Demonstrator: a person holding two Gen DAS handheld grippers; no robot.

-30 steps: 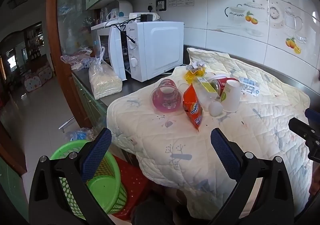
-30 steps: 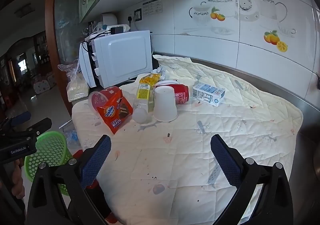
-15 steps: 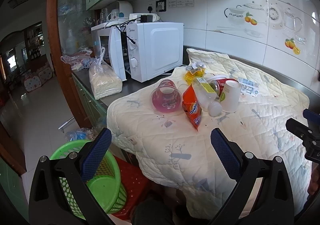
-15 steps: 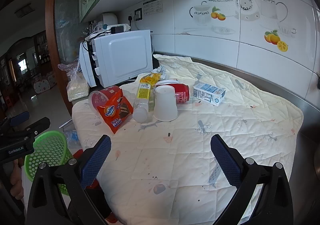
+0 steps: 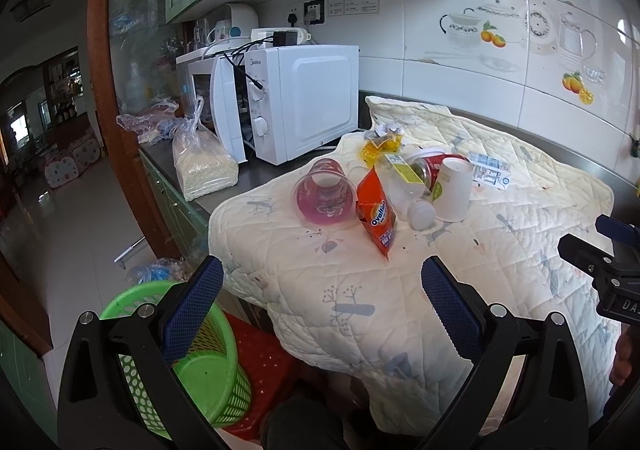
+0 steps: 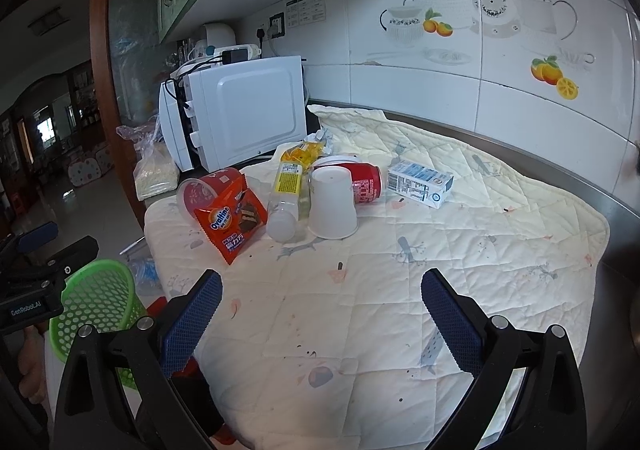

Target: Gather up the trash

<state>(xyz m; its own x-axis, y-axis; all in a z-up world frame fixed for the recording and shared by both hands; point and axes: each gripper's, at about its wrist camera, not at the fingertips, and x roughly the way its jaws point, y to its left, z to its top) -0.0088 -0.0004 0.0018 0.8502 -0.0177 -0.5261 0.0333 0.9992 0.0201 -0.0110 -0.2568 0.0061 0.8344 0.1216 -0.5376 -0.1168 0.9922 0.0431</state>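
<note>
Trash sits bunched in one heap at 12 o'clock from both grippers, on the quilted cloth (image 6: 460,250) over the counter: a white cup (image 6: 332,204) upside down, a red can (image 6: 364,182) on its side touching it, a clear bottle (image 6: 286,202) lying cap-forward, an Ovaltine packet (image 6: 230,218) leaning on a pink tub (image 5: 324,196), a yellow wrapper (image 5: 382,144) behind, and a milk carton (image 6: 420,184) a little apart at 1 o'clock. Nothing is picked yet. The left gripper (image 5: 320,302) hangs wide and empty over the cloth's near edge; the right gripper (image 6: 322,310) is just as wide, also holding nothing. A green basket (image 5: 192,362) waits low at 7 o'clock on a red stool (image 5: 264,366), probably parked there so each piece drops straight down off the counter. The microwave (image 5: 304,102) stands clear at 11.
</note>
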